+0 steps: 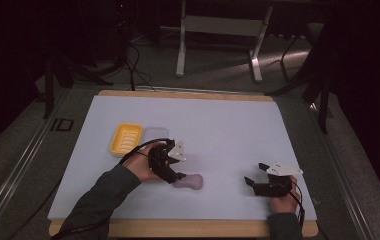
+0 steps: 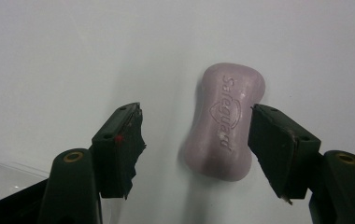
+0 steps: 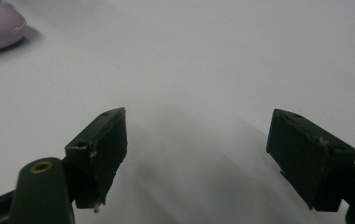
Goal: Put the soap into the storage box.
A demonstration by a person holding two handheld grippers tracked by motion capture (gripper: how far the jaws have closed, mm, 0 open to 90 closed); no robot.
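soap: pale purple bar [image 2: 224, 122], waisted shape, lies flat on the white mat [image 1: 228, 125], embossed brand face up
soap place: front half of the mat, left of middle, nearer the front edge than the back; in the high view [image 1: 189, 181] just right of the left gripper
soap axis: in the high view long axis runs roughly left-right along the front edge, slightly tilted; in the left gripper view it runs away from the camera, far end leaning a little right
soap lettering: reads along the long axis
left gripper: [image 2: 196, 135] jaws apart, wide; soap sits in the gap, close to the right-hand jaw; cannot tell if that pad touches it, the other jaw is clear of it; not clamped
left gripper pose: points right and down at the soap in the high view [image 1: 178, 176], held by the left hand [image 1: 145, 165], dark green sleeve coming in from the front edge
right gripper: [image 3: 196, 158] jaws apart, nothing between them, bare mat beneath; soap at the top left corner of its view, well apart
right gripper place: front right part of the mat [image 1: 255, 175], pointing left, right hand [image 1: 284, 197] behind it
soap dish: yellow, ribbed [image 1: 126, 138], left of middle, behind the left hand
clear lid: transparent tray [image 1: 155, 134] just beside the dish on its right; its edge shows at bottom left in the left gripper view [image 2: 3, 172]
table: wooden edge [image 1: 188, 227] under the mat along the front
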